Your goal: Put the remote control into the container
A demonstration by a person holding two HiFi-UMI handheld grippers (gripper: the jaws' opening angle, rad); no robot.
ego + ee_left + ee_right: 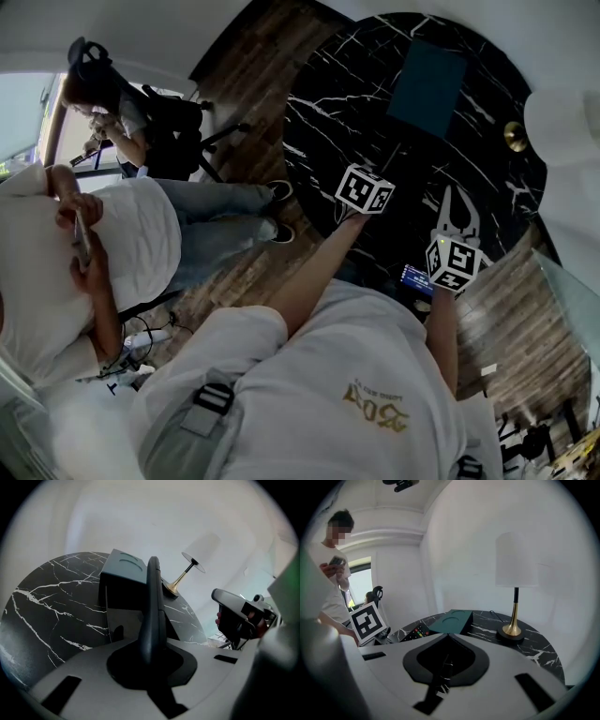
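Lying between the left tool (153,573) and green container (452,620), the remote control (415,632).

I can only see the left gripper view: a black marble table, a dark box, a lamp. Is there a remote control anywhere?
Observer: Yes. In the right gripper view the remote control lies on the table, coloured buttons up, left of the container.
Visitor: Is it touching the box?
Observer: No. The head view shows it at the table's near edge and the container toward the far side, with bare marble between.
Visitor: Is anyone else around?
Observer: Yes. There is a standing person in white, and a seated person behind.
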